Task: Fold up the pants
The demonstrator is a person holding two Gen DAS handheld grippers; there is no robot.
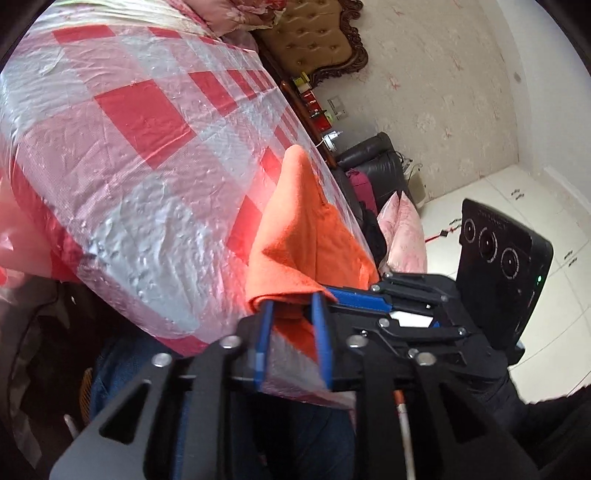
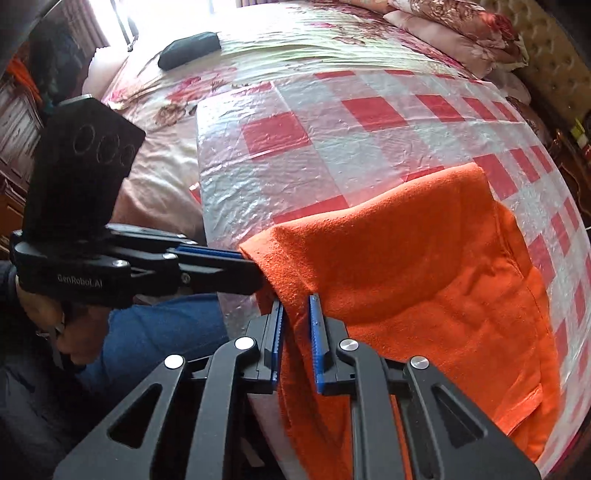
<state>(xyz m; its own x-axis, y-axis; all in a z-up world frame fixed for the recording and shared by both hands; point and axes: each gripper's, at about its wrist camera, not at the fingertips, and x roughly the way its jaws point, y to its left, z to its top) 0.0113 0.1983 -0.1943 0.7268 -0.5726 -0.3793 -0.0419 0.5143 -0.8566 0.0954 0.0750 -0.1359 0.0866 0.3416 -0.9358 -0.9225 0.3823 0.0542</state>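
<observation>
The orange pants (image 2: 413, 258) lie on the red-and-white checked plastic sheet (image 2: 332, 122) at the bed's near edge, partly hanging over it. My left gripper (image 1: 291, 306) has its blue fingers around a corner of the orange pants (image 1: 295, 236), with a gap still between the pads. It shows from the side in the right wrist view (image 2: 255, 271), its tips at the cloth's left corner. My right gripper (image 2: 297, 306) straddles a fold of the pants edge, jaws a little apart. It also shows in the left wrist view (image 1: 354, 301).
A dark pouch (image 2: 190, 50) lies on the floral bedspread at the far side. Pillows (image 2: 461, 29) sit by the tufted headboard (image 1: 314, 37). A dark sofa (image 1: 373, 166) and a pink cushion (image 1: 404, 229) stand beside the bed, over white floor tiles (image 1: 517, 206).
</observation>
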